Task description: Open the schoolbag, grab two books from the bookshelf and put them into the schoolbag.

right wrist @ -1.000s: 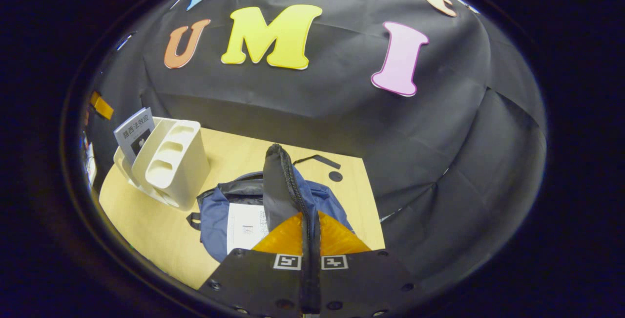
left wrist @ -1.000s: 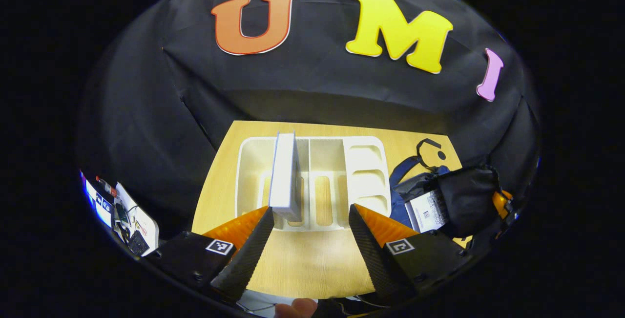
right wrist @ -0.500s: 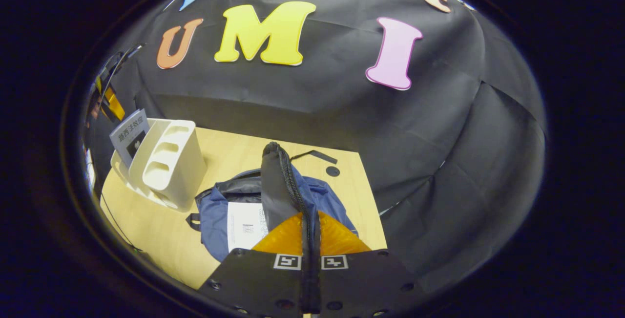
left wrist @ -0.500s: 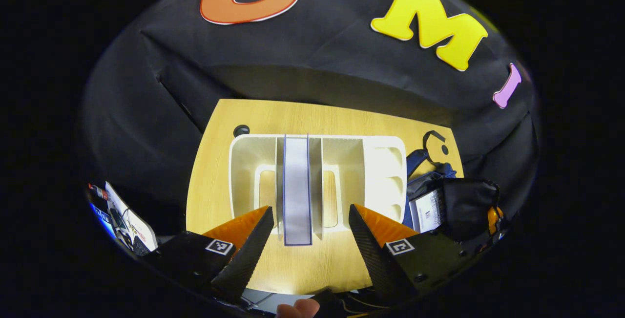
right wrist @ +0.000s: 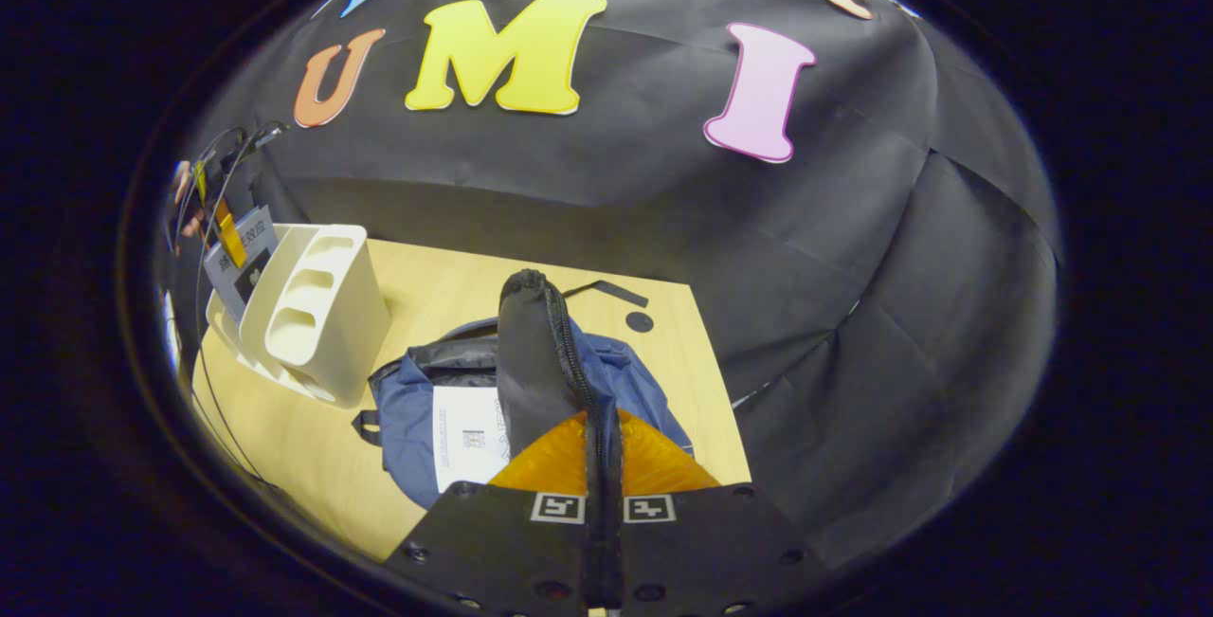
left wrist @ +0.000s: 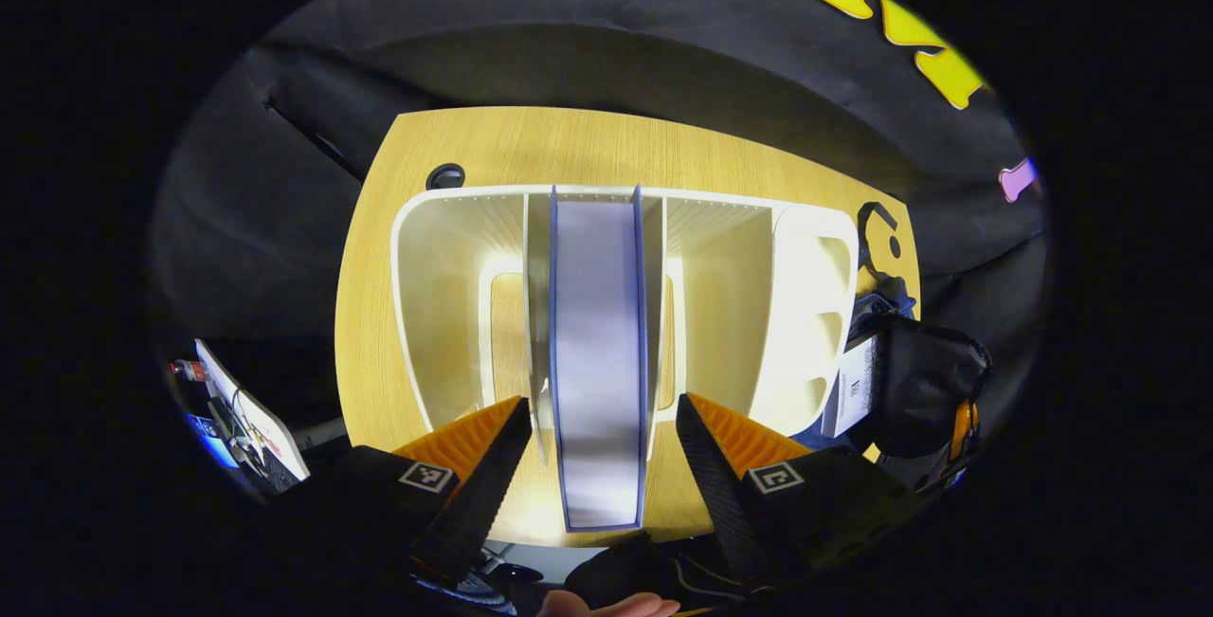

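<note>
In the left gripper view the left claw (left wrist: 599, 427) is at the bottom centre of the frame with its two fingers spread apart; between them, not touched by either, stands the book (left wrist: 599, 361), seen from its top edge, upright in a middle slot of the white bookshelf (left wrist: 445, 295); the bookshelf fills the centre of the frame and rests on the wooden desk (left wrist: 379, 219). At the right edge of this view the blue schoolbag (left wrist: 877, 299) lies just beside the bookshelf, with a white book (left wrist: 855, 388) showing in its opening and its black flap (left wrist: 924, 390) lifted.

In the right gripper view the right claw (right wrist: 604, 465) is at the bottom centre, its fingers pressed together on the zipper edge of the black flap (right wrist: 535, 361), which it holds raised and upright; below it the schoolbag (right wrist: 417, 399) lies open on the desk (right wrist: 294, 446) in the lower centre, the white book (right wrist: 464, 437) inside it. The bookshelf (right wrist: 317, 314) stands at the left of the frame, near the schoolbag, and the other book (right wrist: 237, 257) stands in it at the far left; the left claw (right wrist: 223, 228) is just above that book, partly blurred.
</note>
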Demonstrator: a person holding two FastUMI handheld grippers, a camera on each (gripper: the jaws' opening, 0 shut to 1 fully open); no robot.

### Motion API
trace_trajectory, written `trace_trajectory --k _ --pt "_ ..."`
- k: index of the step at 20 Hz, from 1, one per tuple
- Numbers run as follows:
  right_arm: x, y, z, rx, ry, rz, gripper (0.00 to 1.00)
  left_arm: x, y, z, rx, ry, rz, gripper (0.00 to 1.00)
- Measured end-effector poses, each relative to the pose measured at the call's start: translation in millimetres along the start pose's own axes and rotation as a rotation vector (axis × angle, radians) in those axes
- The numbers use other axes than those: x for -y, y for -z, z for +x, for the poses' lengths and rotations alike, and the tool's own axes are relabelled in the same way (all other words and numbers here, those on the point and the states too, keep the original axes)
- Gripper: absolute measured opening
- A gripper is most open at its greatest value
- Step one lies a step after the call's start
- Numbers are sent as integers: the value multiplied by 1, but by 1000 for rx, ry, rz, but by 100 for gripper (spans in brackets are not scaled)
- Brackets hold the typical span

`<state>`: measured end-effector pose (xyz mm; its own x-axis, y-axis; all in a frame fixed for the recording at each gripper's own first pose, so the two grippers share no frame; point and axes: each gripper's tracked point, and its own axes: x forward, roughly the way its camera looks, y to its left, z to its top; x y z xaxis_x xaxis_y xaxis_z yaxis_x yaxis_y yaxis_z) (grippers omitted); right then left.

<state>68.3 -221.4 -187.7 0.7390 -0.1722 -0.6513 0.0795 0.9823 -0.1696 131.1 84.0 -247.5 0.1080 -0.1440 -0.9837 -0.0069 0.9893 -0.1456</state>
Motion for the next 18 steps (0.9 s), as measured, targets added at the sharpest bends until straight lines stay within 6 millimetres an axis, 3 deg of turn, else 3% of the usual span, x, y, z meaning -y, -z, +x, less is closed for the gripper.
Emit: trace_trajectory --k 8,12,15,18 --pt "-1 3 2 3 -3 -15 0 -20 11 17 -85 -137 25 65" --pt "1 4 2 6 -11 -14 0 -17 18 18 -94 -115 -29 49" --pt "0 5 1 14 -22 -19 0 -17 23 5 -68 -109 -42 46" --pt "1 5 2 21 -35 -19 0 -24 33 -31 -4 -106 -6 45"
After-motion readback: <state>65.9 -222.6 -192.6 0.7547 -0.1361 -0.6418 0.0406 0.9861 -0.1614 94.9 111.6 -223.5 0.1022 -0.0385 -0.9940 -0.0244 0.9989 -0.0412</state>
